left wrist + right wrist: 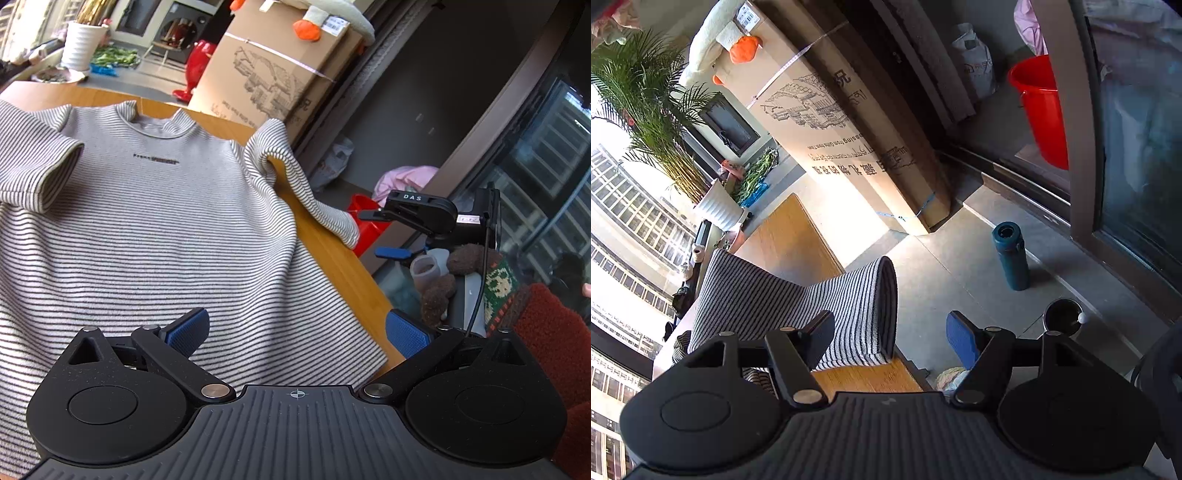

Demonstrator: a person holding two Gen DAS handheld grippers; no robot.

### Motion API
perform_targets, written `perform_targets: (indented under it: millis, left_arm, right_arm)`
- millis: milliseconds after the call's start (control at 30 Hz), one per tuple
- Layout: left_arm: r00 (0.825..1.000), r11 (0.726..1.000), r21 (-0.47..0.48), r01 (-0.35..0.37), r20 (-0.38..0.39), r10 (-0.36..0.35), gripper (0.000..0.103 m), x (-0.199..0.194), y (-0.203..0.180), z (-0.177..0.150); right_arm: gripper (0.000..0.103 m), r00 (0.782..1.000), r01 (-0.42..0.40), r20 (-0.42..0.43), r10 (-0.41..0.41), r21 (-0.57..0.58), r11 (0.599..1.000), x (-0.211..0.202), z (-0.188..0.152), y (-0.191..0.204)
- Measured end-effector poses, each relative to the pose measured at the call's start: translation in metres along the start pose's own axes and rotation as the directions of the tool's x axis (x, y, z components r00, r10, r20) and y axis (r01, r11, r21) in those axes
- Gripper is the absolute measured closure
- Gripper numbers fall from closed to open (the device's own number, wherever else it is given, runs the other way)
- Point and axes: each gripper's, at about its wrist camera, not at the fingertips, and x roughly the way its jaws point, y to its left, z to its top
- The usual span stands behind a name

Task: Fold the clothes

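while my left tongs point(295, 332) hang over the hem end of the striped t-shirt point(147, 229), both blue pads stand wide apart with nothing between them. in this left view the shirt lies face up and spread on the wooden table point(332, 254), collar toward 12 o'clock, one short sleeve creased at 9 o'clock, the other sleeve point(317, 206) slipping over the table edge at 2 o'clock. my right tongs point(417, 210) show beyond that edge at 3 o'clock. from the right view, my right tongs point(890, 339) are also spread open and empty, and the hanging sleeve point(857, 314) sits just ahead at 11 o'clock, its cuff draped past the table point(798, 236). i judge the knit soft, light and limp, apt to sag and bunch, not slippery; the firmer cuff, shoulder seam and hem corners look the best places to pinch.
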Motion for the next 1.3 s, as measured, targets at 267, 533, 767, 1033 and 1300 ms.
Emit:
perform_targets:
  millis: [267,533,767,1033,1300]
  left_arm:
    - [0.999,0.998,-0.056,-0.036,-0.023,0.035,0.000,0.007,0.012,0.001]
    - [0.997,0.996,-0.062,-0.062,-0.042,0.059,0.000,0.010,0.016,-0.001]
    - [0.998,0.994,-0.095,-0.061,-0.024,0.059,0.000,0.002,0.023,-0.001]
    - [0.999,0.991,-0.127,-0.045,0.003,0.046,0.000,-0.008,0.029,-0.001]
    - [0.999,0.988,-0.150,-0.038,0.025,0.043,0.000,-0.014,0.036,0.000]
  right_arm:
    - [0.035,1.000,-0.020,0.010,0.020,0.011,1.000,0.004,-0.002,-0.002]
    - [0.086,0.998,-0.058,0.010,0.060,-0.125,0.990,0.030,-0.005,0.025]
    - [0.099,0.987,-0.063,0.113,0.114,-0.381,0.922,-0.005,0.027,0.104]
    - [0.099,0.917,-0.117,0.217,0.335,-0.657,0.745,-0.087,0.047,0.236]
    - [0.099,0.922,-0.185,0.074,0.380,-0.778,0.600,-0.073,0.005,0.320]
